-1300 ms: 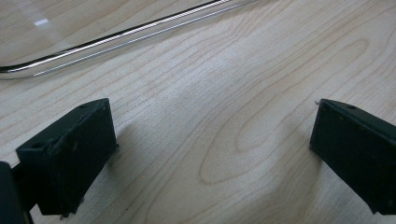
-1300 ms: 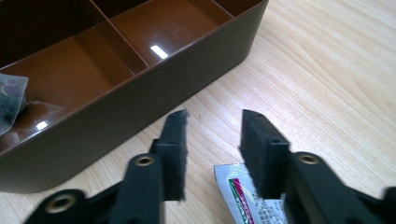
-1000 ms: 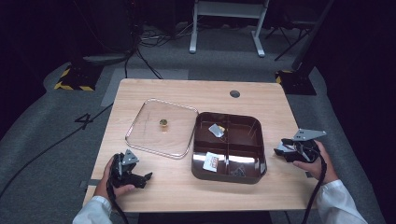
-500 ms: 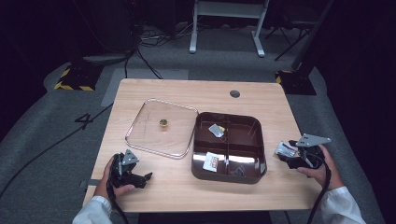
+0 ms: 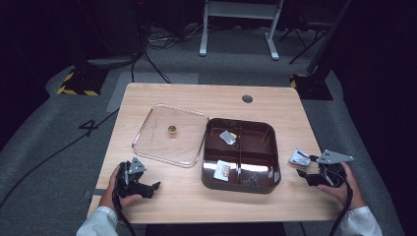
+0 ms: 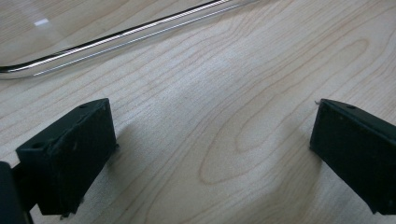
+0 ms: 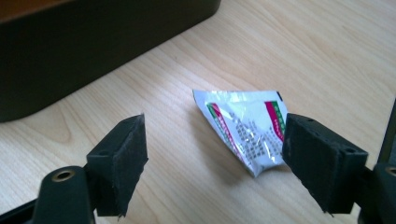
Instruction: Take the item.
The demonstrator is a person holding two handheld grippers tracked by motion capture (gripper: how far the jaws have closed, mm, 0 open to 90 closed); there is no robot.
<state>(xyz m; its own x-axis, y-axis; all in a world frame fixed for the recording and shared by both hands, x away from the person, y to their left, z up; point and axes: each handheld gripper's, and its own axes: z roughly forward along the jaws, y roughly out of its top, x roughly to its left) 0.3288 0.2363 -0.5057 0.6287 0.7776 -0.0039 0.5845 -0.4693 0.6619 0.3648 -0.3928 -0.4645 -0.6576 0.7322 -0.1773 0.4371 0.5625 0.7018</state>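
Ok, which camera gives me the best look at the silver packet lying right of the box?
The right gripper view: the silver packet lies close up on the table, print and crumpled edges clear, between the open jaws of the right gripper. The high view shows it as a small shiny scrap beside the dark box.

Clear lid beside dark tray; maybe a knob.

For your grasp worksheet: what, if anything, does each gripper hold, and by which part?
Nothing is held. The right gripper has just been opening; the small packet lies on the table between its fingers. The left gripper is open over bare wood.
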